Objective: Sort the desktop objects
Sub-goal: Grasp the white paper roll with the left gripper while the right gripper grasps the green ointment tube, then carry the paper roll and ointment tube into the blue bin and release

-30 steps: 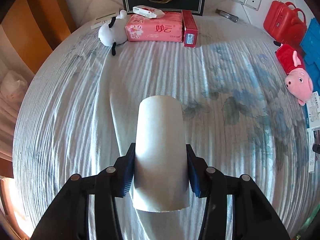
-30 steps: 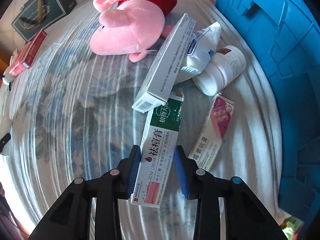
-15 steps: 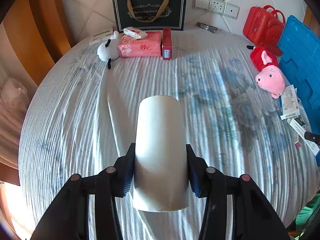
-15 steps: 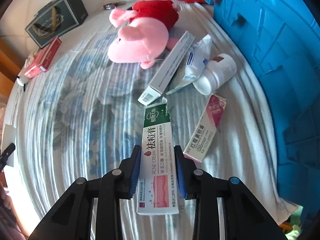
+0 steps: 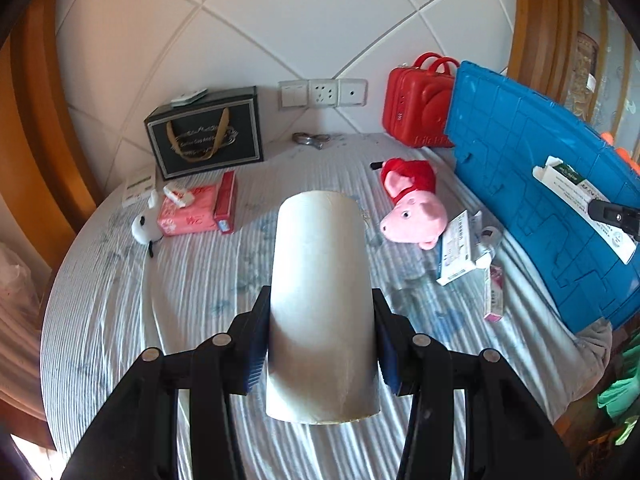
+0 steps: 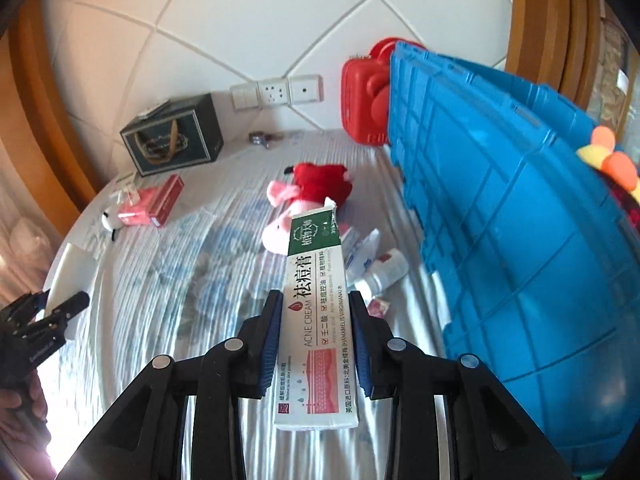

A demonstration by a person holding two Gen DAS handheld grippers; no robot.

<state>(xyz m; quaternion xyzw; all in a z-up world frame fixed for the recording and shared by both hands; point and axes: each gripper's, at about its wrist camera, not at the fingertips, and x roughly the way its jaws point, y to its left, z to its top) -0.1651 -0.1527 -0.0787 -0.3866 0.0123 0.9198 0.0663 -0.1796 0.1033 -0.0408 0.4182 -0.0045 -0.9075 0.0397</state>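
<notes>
Left tongs (image 5: pixel 322 340) pinching paper roll (image 5: pixel 320 300), right tongs (image 6: pixel 314 336) pinching cream box (image 6: pixel 316 320), both clear of bench (image 5: pixel 120 320) for sorting into blue crate (image 6: pixel 520 240).

Matt cardboard tube (image 5: pixel 322 300), glossy printed carton (image 6: pixel 316 320), ribbed cloth cover (image 5: pixel 160 280), plush pig (image 5: pixel 414 210), moulded plastic crate (image 6: pixel 520 240).

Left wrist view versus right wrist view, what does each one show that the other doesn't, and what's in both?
Only the left wrist view shows the left gripper clamped head-on around the white paper roll, and the blue-and-white box lying flat by the pig.

Only the right wrist view shows the right gripper with its fingers pressed on the acne cream box, the white bottle beside the crate, and orange and yellow balls at the crate's top.

Both show the pink pig plush, blue crate, red case, dark gift bag and striped tablecloth.
</notes>
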